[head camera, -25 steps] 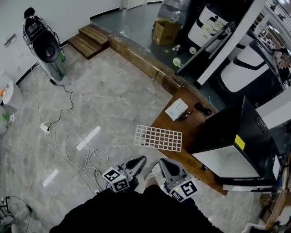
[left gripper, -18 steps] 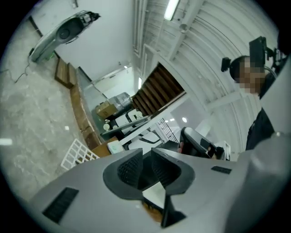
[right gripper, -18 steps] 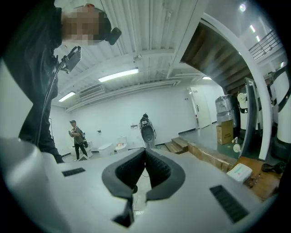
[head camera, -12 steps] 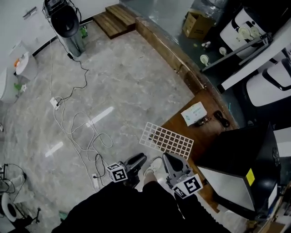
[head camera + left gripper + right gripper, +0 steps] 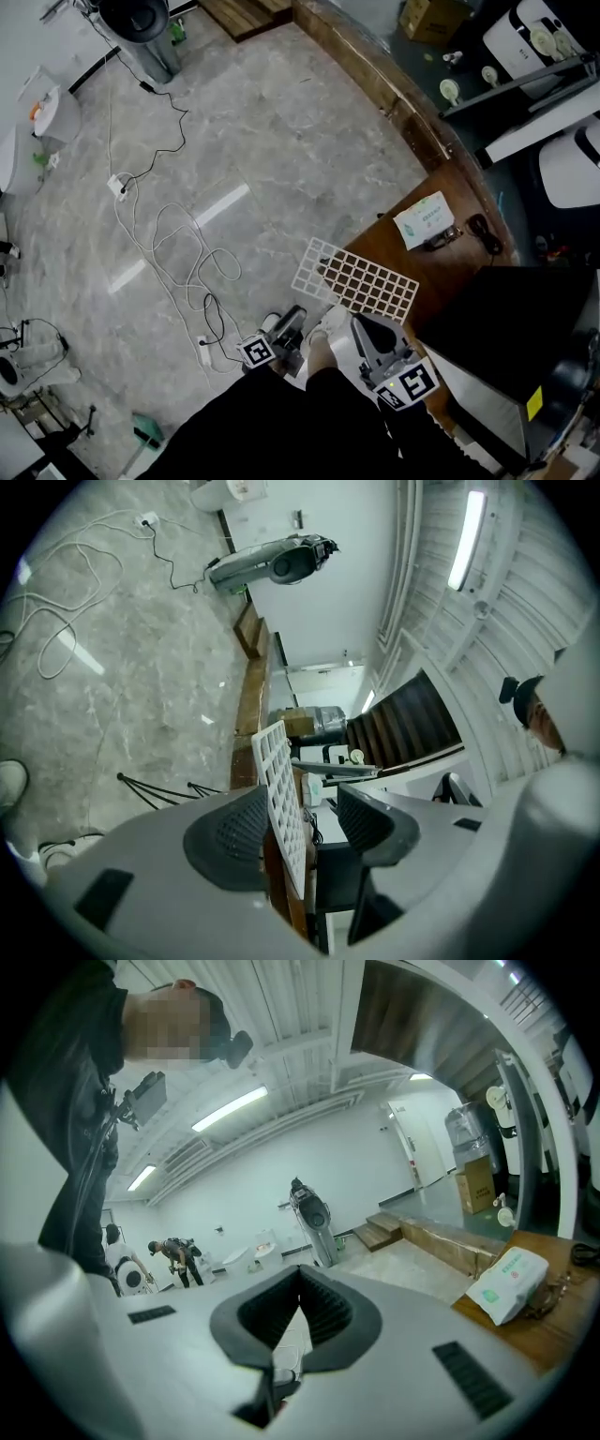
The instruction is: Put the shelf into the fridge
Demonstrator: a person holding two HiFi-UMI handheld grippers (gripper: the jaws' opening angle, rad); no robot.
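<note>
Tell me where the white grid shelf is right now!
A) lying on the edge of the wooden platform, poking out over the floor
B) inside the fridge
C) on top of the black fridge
A: the shelf lies flat, partly on the wooden platform, with its other end sticking out over the floor.

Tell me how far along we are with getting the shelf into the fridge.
Done: nothing yet; the shelf lies on the wooden platform, outside the fridge. In hand: the left gripper has just been opening its jaws, and the shelf's edge shows in the gap, not pinched; the right gripper is shut and empty. Left: grip, lift and slide it into the fridge.
</note>
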